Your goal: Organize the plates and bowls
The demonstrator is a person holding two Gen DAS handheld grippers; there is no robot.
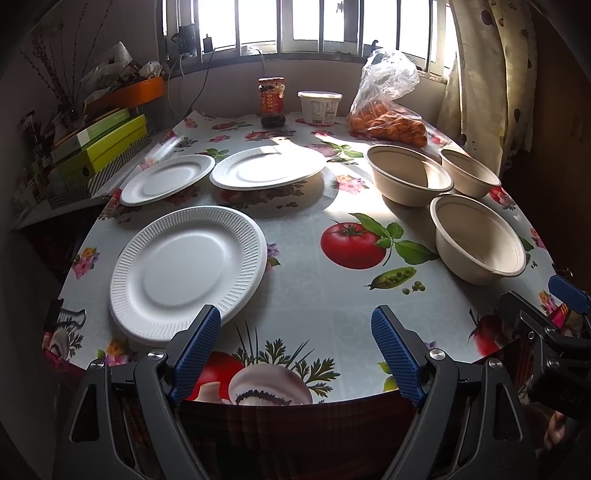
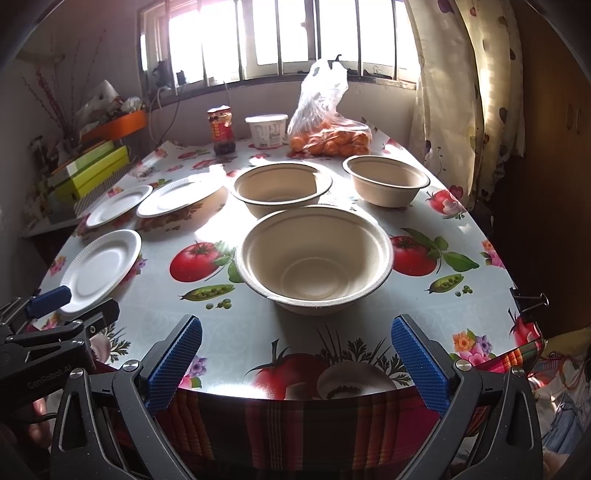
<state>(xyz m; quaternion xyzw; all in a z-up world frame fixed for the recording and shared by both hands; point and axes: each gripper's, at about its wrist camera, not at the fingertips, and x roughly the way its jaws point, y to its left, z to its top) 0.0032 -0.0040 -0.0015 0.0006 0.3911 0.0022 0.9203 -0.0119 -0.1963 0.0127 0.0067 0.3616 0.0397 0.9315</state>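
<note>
The left gripper (image 1: 295, 334), black with blue ribbed pads on its fingers (image 1: 195, 350), hangs released and spread wide over the near edge of the counter (image 1: 314, 280), which wears a glossy cloth printed with tomatoes, peas and mushrooms. Nothing sits between the fingers; the left pad overlaps the near rim of the nearest white foam plate with a ribbed rim (image 1: 188, 273), though contact cannot be told. Two more white foam plates lie farther back on the left side: a far-left plate (image 1: 168, 179) and a sunlit plate (image 1: 267, 168) just beside it, their rims appearing to overlap slightly.

The right gripper (image 2: 297, 360), of the same build, is likewise released, its fingers (image 2: 173, 363) wide apart and empty at the counter's near edge. Directly ahead of it stands the nearest beige paper-pulp bowl (image 2: 314, 258), upright and empty. Behind that is a second beige bowl (image 2: 282, 186), near the first, and a third beige bowl (image 2: 386, 179) sits off to the right, apart from both. So the plates occupy the left half of the counter and the bowls the right half, none stacked.

At the far end stand a dark jar with a red label (image 1: 272, 101), a white plastic tub (image 1: 319, 107) and a clear plastic bag of orange fruit (image 1: 388, 110). Green boxes (image 1: 107, 144) are piled beside the counter on the left, beneath a barred window (image 1: 295, 26)
</note>
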